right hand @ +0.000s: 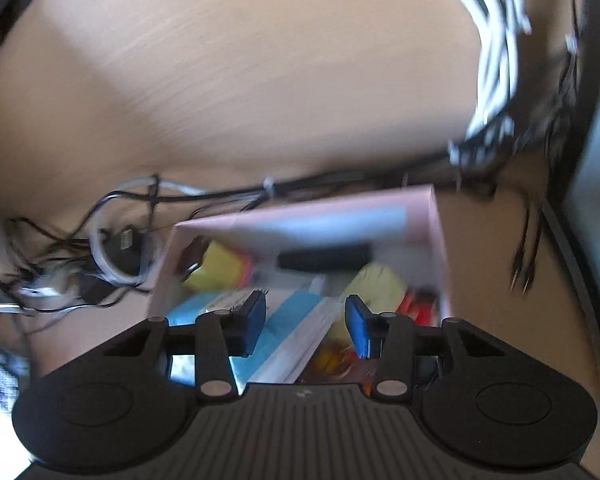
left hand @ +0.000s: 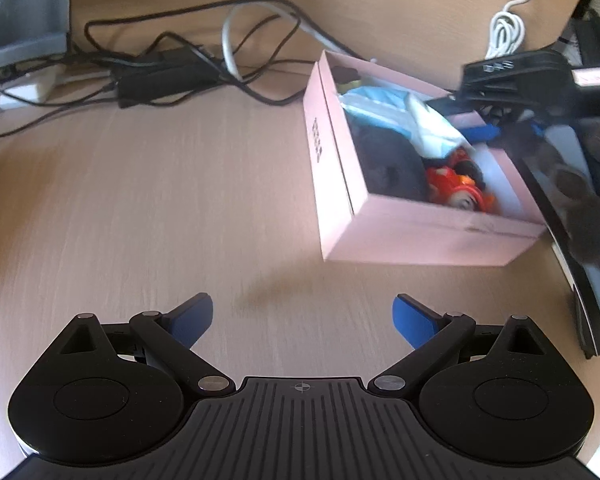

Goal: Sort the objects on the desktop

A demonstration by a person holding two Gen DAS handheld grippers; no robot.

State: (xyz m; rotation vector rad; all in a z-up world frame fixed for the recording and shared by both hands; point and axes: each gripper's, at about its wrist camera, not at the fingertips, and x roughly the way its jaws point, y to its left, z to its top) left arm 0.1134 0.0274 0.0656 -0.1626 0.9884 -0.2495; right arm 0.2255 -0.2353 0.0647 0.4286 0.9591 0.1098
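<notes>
Nearest the left wrist camera, the black left gripper (left hand: 303,320) with blue pads hangs over bare, pale wood-grain desk (left hand: 140,200), its jaws spread wide with nothing between them. Ahead and to the right stands an open pink cardboard box (left hand: 340,184) holding a red-and-orange toy figure (left hand: 456,186), a dark rounded object (left hand: 392,168) and light blue and white packets (left hand: 396,114). Behind the box, a tangle of black and white cables (left hand: 204,64) lies around a black power adapter (left hand: 160,80). Just beside the box's right wall, a black-framed tablet (left hand: 572,208) leans, and above it the right gripper's black body (left hand: 520,76) shows, blurred.

In the right wrist view, heavily blurred, the right gripper (right hand: 306,326) hovers above the open box, its blue pads partly apart with no object pressed between them. Below them lie a light blue and white packet (right hand: 292,320), yellow soft items (right hand: 376,284) and a black bar-shaped object (right hand: 324,258). A coiled white cable (right hand: 496,40) rests farther back on the desk.
</notes>
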